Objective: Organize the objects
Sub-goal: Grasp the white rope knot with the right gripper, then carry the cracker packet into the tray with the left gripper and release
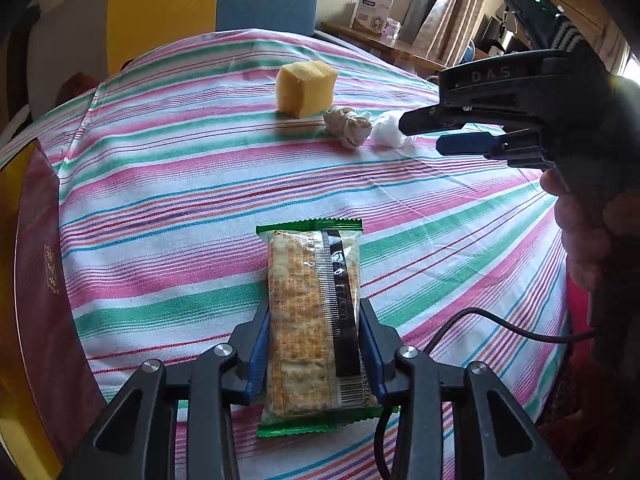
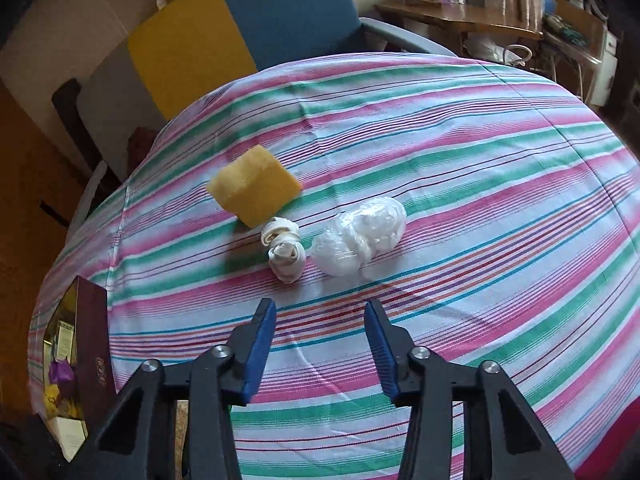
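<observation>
"DAS" on the right hand-held gripper [image 1: 420,132] (cracker packet [image 1: 314,320] print too blurred)

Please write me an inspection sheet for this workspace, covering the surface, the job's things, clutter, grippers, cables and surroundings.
Surface: striped tablecloth, wrinkled, covering the table.
Job's things: cracker packet clamped in the left gripper; yellow sponge, knotted beige cloth and white plastic bag close together on the cloth; maroon box at the left edge, open, with items inside.
Clutter: nothing seen.
Grippers: left gripper shut on the packet; right gripper open, empty, facing the bag and cloth.
Cables: black cable trailing across the cloth below the right hand.
Surroundings: blue chair, yellow panel, wooden side table with a carton.
</observation>
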`<action>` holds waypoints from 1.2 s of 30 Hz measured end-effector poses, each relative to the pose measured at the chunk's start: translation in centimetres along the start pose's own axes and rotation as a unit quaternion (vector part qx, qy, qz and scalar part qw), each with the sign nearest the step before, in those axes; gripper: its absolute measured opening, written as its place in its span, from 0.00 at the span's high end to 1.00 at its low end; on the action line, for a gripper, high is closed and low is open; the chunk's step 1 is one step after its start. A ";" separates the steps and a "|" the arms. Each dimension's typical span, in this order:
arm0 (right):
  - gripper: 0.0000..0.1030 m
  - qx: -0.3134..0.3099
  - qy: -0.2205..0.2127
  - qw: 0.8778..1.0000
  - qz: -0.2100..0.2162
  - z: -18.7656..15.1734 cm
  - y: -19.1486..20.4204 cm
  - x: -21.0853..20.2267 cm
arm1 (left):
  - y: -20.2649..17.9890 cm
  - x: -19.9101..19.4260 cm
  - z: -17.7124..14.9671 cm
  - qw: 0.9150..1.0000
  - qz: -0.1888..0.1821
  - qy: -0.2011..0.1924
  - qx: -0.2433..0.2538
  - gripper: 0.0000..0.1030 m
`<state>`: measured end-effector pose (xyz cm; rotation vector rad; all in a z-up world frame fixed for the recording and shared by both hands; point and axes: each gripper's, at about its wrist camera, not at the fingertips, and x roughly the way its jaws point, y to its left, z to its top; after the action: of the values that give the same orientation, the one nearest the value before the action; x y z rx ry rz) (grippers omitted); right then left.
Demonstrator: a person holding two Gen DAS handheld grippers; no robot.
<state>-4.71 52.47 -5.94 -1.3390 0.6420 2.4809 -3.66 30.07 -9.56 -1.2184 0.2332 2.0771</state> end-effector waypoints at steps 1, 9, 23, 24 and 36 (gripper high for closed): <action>0.56 -0.006 0.001 1.000 -0.002 -0.1 0.2 0.1 | 0.0 0.0 -0.1 1.000 -0.002 -0.001 0.001 0.61; 0.47 -0.083 0.009 0.997 0.002 2.1 3.6 1.2 | -0.1 0.1 -0.1 1.000 -0.005 -0.008 0.004 0.61; 0.76 -0.171 0.110 0.978 -0.048 4.3 6.6 9.4 | -0.1 0.0 -0.3 1.000 -0.005 -0.015 0.007 0.60; 0.76 -0.184 0.115 0.975 -0.047 3.6 6.8 9.1 | -0.1 0.0 -0.3 1.000 -0.006 -0.016 0.007 0.60; 0.75 -0.179 0.108 0.978 0.028 -1.9 4.1 5.5 | 0.2 -0.2 -0.7 1.000 -0.003 -0.020 -0.003 0.60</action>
<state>-8.07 47.99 -10.44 -1.7584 0.2817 2.6073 -3.22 29.48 -9.83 -1.1788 0.2047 2.0962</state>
